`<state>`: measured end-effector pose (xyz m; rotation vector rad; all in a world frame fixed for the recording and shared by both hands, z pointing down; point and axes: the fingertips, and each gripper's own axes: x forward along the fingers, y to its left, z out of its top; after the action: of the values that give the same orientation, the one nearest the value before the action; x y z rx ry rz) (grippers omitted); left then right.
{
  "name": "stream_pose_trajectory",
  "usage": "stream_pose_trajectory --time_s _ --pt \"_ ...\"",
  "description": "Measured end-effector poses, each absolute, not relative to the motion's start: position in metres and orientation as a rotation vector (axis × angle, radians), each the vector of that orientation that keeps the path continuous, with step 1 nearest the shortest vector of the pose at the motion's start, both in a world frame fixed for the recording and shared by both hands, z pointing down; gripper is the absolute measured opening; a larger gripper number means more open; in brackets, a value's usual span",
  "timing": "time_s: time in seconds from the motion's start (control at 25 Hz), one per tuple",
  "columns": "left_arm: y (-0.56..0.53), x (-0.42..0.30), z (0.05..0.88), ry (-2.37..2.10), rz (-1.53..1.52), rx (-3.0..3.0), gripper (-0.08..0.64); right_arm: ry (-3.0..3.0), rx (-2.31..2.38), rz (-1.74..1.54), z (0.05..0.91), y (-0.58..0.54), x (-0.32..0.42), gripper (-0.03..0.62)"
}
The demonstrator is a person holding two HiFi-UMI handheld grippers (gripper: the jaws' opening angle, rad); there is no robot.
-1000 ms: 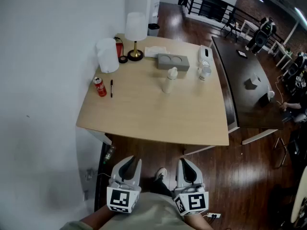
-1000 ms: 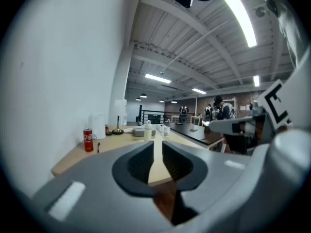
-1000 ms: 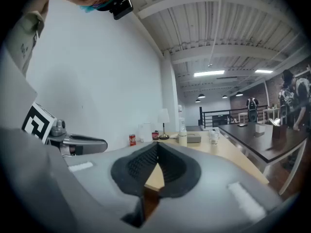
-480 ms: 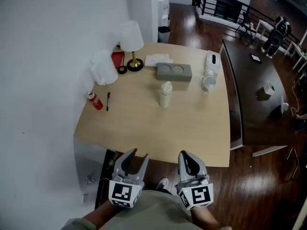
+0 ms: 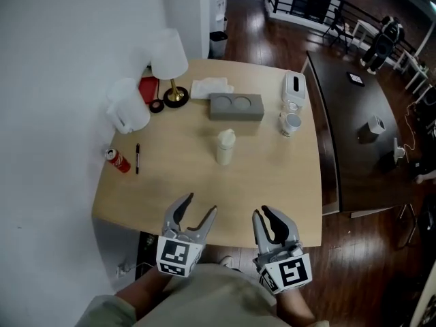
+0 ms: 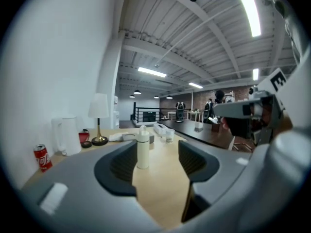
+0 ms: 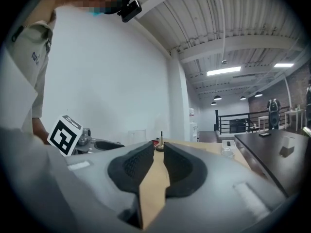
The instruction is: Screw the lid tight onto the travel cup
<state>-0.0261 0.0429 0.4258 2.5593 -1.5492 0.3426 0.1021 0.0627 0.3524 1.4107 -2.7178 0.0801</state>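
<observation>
1. The cup [image 5: 225, 147] stands upright near the middle of the surface [image 5: 272, 182], with its white lid on top; whether the lid is tight cannot be told.
2. The cup is touched by neither gripper and is well apart from both.
3. The left gripper [image 5: 200, 204] is held over the near edge of the surface, left of the right one, and is pointed towards the cup.
4. Its jaws have just been opening and are spread wide; nothing is held between them. In the left gripper view the far-off cup is seen through the gap, close to the left jaw's line.
5. The right gripper [image 5: 264, 212] is held over the near edge, nearer the near-right corner.
6. Its jaws have just been opening and are parted by only a narrow slit; nothing is gripped in it.
7. A lamp [image 5: 169, 60] and a white jug [image 5: 126, 107] are set at the far-left corner.
8. A red can [image 5: 117, 160] and a pen [image 5: 137, 158] lie along the left edge, the can just beside the pen.
9. A grey block [image 5: 236, 106] with two round hollows is placed towards the far edge, beyond the cup.
10. A glass [image 5: 289, 122] and a white box [image 5: 293, 85] are found by the right edge, near the far-right corner.
</observation>
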Motion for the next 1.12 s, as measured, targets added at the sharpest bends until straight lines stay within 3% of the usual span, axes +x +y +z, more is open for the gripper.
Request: stream_pose_trajectory --time_s 0.32,0.6,1.12 --pt "-0.049 -0.027 0.459 -1.321 0.374 2.673 0.313 -2.589 1.502 0.077 0.34 0.003 0.081 0.107" --pt "-0.11 -0.002 0.498 -1.136 0.418 2.727 0.393 -2.528 1.496 0.051 0.33 -0.03 0.065 0.107" --pt "-0.16 0.043 0.578 -1.061 0.541 2.689 0.437 -2.571 1.26 0.12 0.351 -0.085 0.066 0.121"
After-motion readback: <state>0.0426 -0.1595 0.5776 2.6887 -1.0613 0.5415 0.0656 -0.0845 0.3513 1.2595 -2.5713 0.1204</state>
